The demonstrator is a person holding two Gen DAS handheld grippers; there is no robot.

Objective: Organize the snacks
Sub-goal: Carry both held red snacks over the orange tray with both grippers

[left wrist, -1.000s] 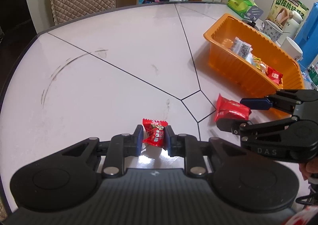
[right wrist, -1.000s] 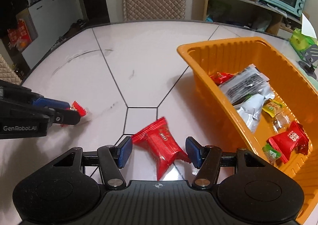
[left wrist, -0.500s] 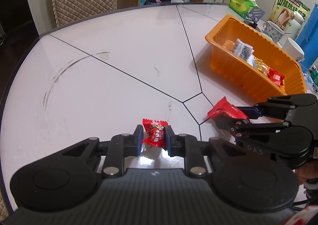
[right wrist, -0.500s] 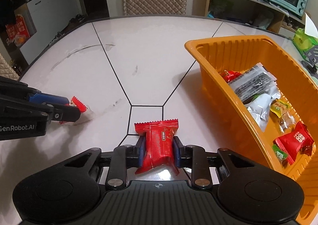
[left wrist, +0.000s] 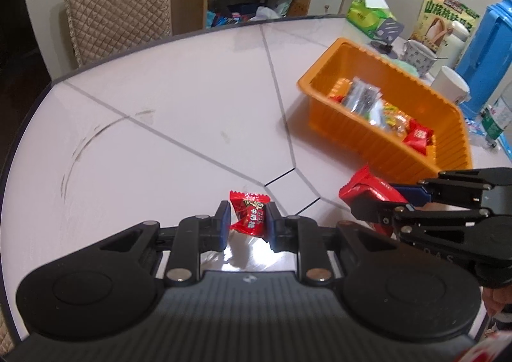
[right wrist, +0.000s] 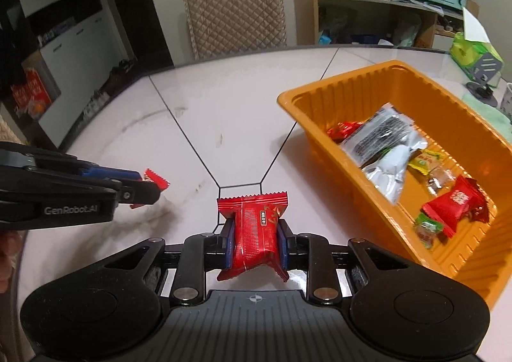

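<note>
Transport step is in hand, judged from both loads being clear of the white table [right wrist: 243,112]. Nearest, the right gripper [right wrist: 255,240] clamps a red wafer packet [right wrist: 255,234] across its middle; the left gripper [left wrist: 246,222] pinches a small red candy [left wrist: 249,213] (both wrappers are thin and could slip). Farther out, at two o'clock of each gripper, the orange bin [right wrist: 348,86] already holds several snacks. Next move calls for carrying each load over the bin's near rim, then releasing above a free spot inside.
</note>
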